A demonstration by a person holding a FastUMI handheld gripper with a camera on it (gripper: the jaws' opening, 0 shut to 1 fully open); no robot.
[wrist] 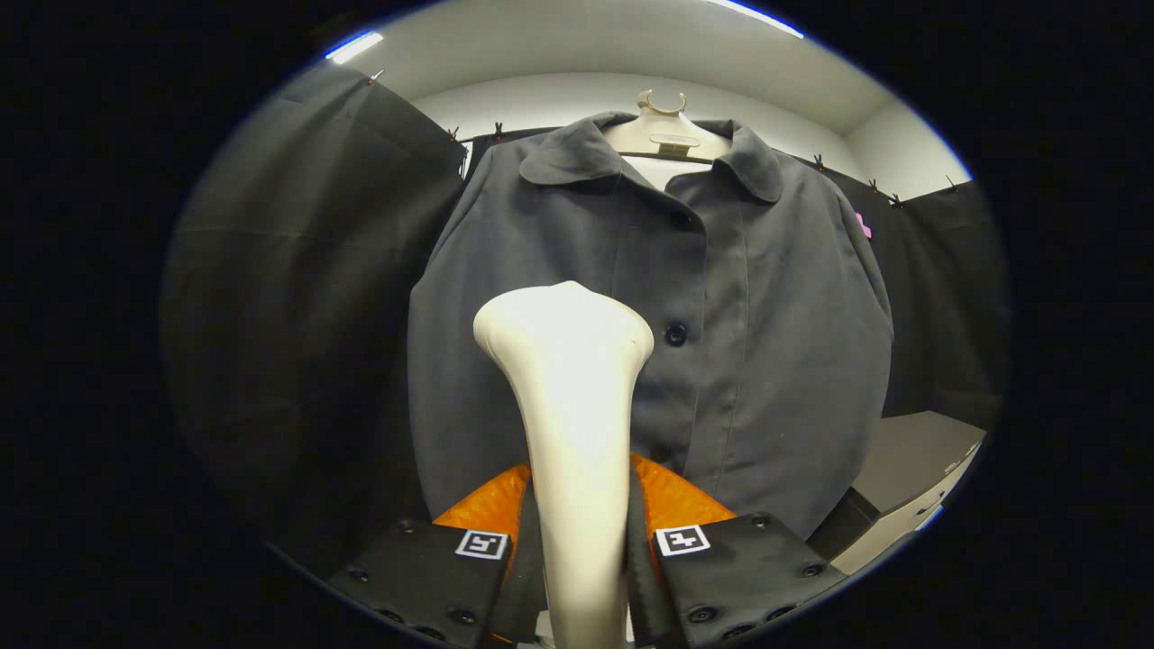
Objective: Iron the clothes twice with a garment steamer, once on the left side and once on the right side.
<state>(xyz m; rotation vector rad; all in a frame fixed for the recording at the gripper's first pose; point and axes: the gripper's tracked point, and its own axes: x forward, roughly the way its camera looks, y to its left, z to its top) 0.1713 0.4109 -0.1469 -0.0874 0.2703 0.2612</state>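
Observation:
A dark grey buttoned shirt point(757, 342) hangs on a pale hanger point(665, 133) straight ahead, its front facing me. My gripper point(581, 532) is shut on the handle of a cream garment steamer point(572, 397), both fingers pressing its sides. The steamer rises between the fingers, and its wide head sits in front of the shirt's left half, just left of the button row point(675, 334). Whether the head touches the cloth cannot be told.
Black cloth walls point(297, 297) close in on the left and behind the shirt. A grey box or cabinet point(911, 469) stands low on the right, beside the shirt's hem. A white ceiling with strip lights is overhead.

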